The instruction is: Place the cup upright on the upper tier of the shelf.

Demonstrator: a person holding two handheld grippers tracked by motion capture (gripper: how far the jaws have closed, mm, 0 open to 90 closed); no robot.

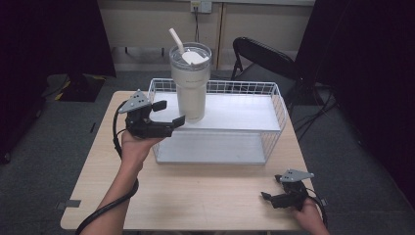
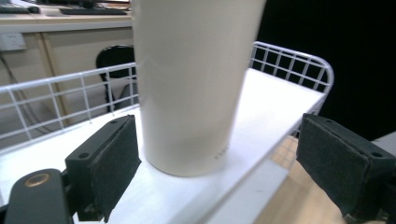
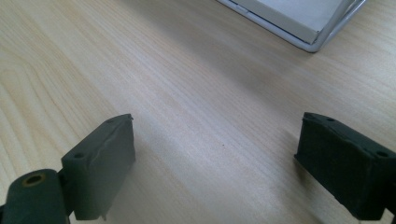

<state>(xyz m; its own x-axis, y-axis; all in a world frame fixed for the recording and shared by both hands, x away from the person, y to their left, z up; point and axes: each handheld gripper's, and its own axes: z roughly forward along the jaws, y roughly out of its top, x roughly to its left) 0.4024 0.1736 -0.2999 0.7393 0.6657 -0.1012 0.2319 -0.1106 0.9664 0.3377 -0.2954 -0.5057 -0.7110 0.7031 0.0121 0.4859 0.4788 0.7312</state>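
We have the left gripper [image 1: 170, 113] raised to the upper shelf of the white wire rack [image 1: 277, 93], its jaws spread wide on either side of the foot of the cream tumbler [image 1: 190, 83], with neither pad touching it yet as far as the left gripper view lets us judge. The tumbler [image 2: 191, 84] stands upright near the left end of that shelf, close to its front edge, with a clear lid and a straw [image 1: 176, 41] leaning out of the top. The risk we see is in its shape: it is tall, narrows toward the base and carries its weight high, so if we close low down or off centre it could tip, or slide on the smooth shelf toward the edge and drop to the table [image 1: 195, 196]. A jaw could also catch the rack's wire rail. The right gripper [image 1: 272, 196] rests low over the bare wood at the table's near right corner, jaws apart and holding nothing. A short line of small dark lettering sits near the tumbler's base, but it is too blurred for us to read; we find no other brand or label.
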